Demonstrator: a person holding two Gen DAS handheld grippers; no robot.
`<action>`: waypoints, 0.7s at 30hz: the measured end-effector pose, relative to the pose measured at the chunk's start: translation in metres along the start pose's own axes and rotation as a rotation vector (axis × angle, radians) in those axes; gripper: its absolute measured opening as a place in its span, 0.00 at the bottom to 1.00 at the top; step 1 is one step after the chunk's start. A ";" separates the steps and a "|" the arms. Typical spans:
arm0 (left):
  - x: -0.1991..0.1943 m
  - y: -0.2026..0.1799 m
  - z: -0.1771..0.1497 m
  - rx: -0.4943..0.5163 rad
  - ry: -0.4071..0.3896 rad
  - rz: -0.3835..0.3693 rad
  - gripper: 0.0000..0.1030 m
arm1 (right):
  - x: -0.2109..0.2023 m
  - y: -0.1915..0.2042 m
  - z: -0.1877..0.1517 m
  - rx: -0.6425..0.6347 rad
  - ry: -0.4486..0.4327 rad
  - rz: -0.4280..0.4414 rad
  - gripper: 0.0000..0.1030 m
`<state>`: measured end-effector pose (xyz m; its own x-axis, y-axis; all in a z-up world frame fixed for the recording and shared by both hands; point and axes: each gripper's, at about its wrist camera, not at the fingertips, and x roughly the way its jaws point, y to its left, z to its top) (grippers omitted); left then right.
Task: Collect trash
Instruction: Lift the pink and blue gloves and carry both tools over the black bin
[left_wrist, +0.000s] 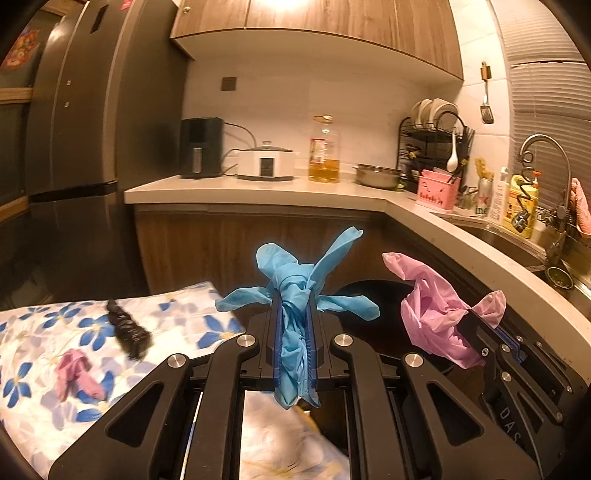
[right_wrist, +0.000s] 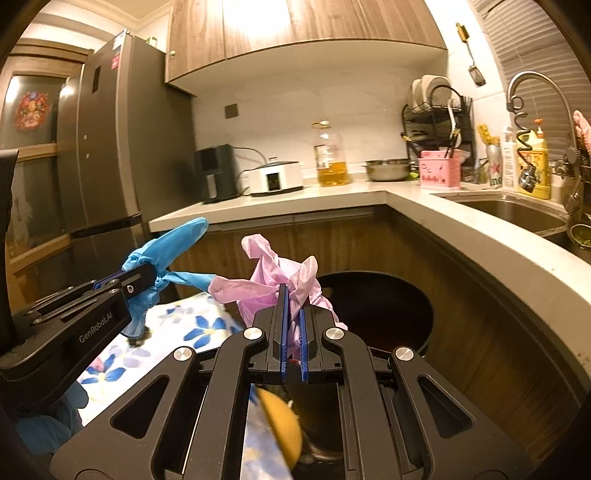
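We look out from both wrists, close behind our own fingers, angled slightly down toward the kitchen corner. Both views share the desk, fridge at left, sink at right, and bin below centre.

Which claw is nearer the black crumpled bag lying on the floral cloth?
Left. The left claw, shut on the blue glove, is beside the black bag; the right claw, holding the pink glove, is farther off, over the dark bin.
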<state>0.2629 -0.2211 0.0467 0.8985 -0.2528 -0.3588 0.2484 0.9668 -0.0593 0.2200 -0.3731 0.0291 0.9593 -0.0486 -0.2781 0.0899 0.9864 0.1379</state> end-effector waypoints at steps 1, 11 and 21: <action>0.003 -0.004 0.001 0.005 0.001 -0.009 0.10 | 0.001 -0.004 0.001 0.001 -0.001 -0.008 0.05; 0.039 -0.045 0.006 0.055 0.028 -0.070 0.10 | 0.014 -0.039 0.012 0.016 -0.012 -0.075 0.05; 0.061 -0.066 0.008 0.073 0.036 -0.113 0.10 | 0.025 -0.061 0.019 0.040 -0.025 -0.102 0.05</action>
<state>0.3046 -0.3003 0.0356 0.8501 -0.3568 -0.3873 0.3737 0.9269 -0.0337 0.2435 -0.4370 0.0319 0.9511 -0.1529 -0.2685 0.1975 0.9691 0.1477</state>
